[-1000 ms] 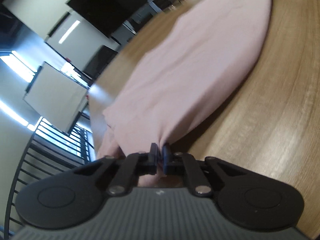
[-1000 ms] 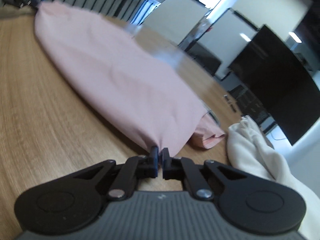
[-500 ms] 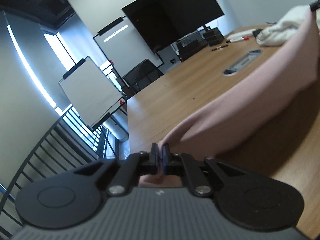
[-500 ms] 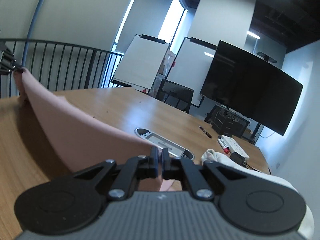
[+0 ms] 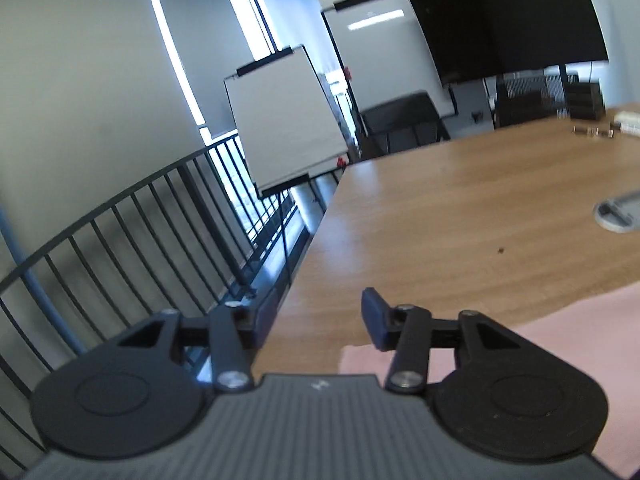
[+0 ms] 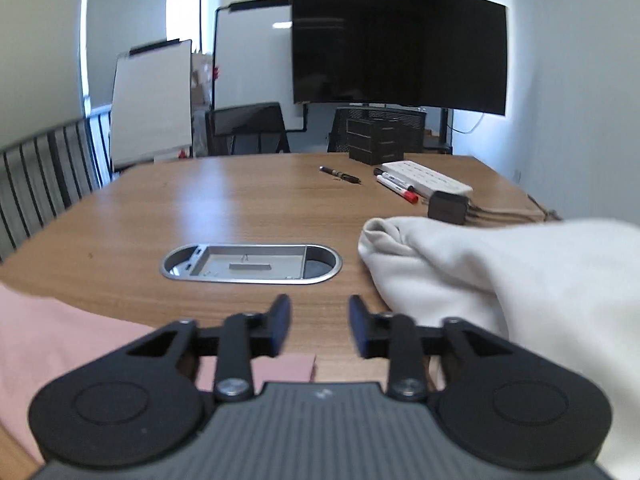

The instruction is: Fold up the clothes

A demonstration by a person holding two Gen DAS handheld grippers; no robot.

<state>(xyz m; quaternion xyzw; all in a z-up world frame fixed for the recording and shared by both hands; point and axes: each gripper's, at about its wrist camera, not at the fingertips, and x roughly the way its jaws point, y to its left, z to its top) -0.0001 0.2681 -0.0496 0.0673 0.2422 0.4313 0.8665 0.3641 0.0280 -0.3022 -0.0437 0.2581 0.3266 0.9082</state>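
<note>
Your left gripper [image 5: 318, 314] now spread apart, nothing between fingers; half second ago it pinches pink garment [image 5: 580, 332] edge

Your right gripper [image 6: 319, 322] same: fingers apart, pink cloth released

Pink garment [image 6: 68, 344] now lies flat on wooden table [image 6: 248, 208], below and just beside both grippers, corner near right gripper's base

Judgement: you carried edge over and dropped it, so one fold looks finished

White garment [image 6: 500, 276] waits in heap at right, near cable port [image 6: 251, 263]; you probably smooth pink one or make next fold
</note>
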